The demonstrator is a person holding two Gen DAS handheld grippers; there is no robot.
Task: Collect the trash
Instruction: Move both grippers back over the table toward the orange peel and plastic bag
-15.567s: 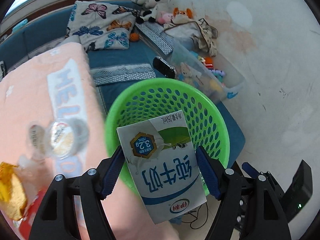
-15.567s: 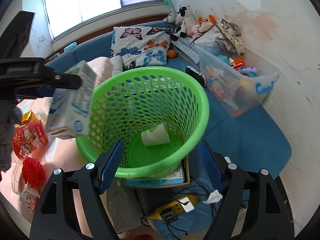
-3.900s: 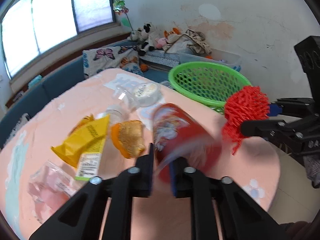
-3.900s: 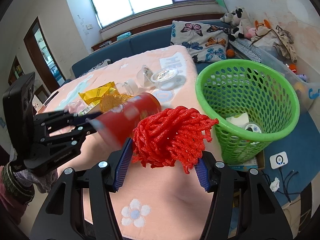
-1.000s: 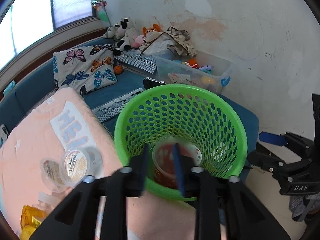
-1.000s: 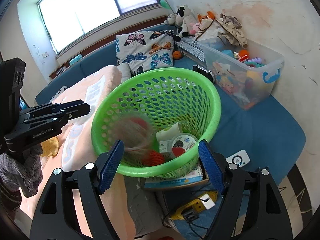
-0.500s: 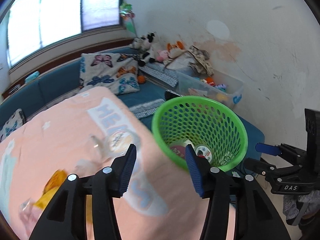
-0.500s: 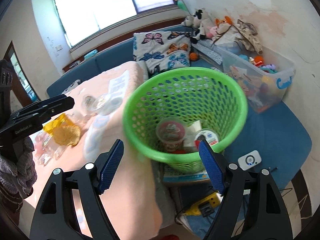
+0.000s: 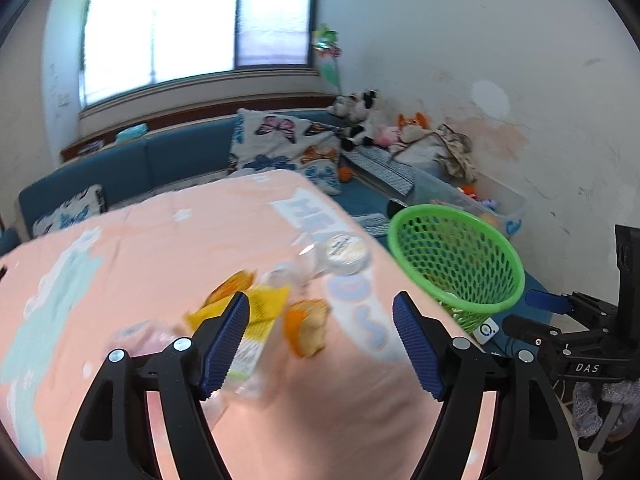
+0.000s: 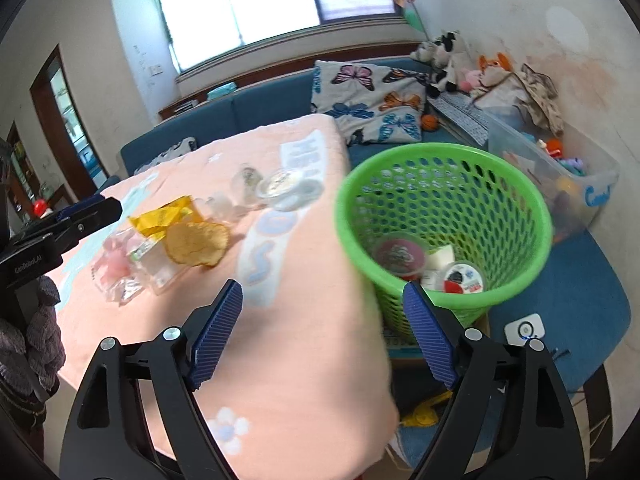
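My left gripper (image 9: 320, 344) has nothing between its jaws and they are opening; it hangs over the near side of the pink table (image 9: 160, 248), aimed at the litter. The right gripper (image 10: 320, 332) is likewise empty with jaws spreading, over the table edge with the green basket (image 10: 516, 184) just to its right.

What I have to collect lies ahead: a yellow wrapper (image 9: 260, 308), an orange-and-tan wrapper (image 9: 308, 326) beside it, a clear bag (image 10: 120, 268) to the left, a small clear piece (image 10: 228, 204) and a clear lidded cup (image 9: 346, 252) nearer the basket.

To do this pickup well, I would commit each gripper to a single item. I think the left suits the yellow wrapper, the right the orange one or the cup. I would come down with the jaws straddling the piece, keep the pads just off the cloth, and pinch a raised fold instead of scraping flat film. The pictures are smeared, so I would slow down before closing.

A second ago the left jaws were narrow around a red can over the basket, and a blurred red thing was dropping in by the right gripper. Now the can (image 10: 400, 256) sits inside with other cups, and both views have swung toward the table.
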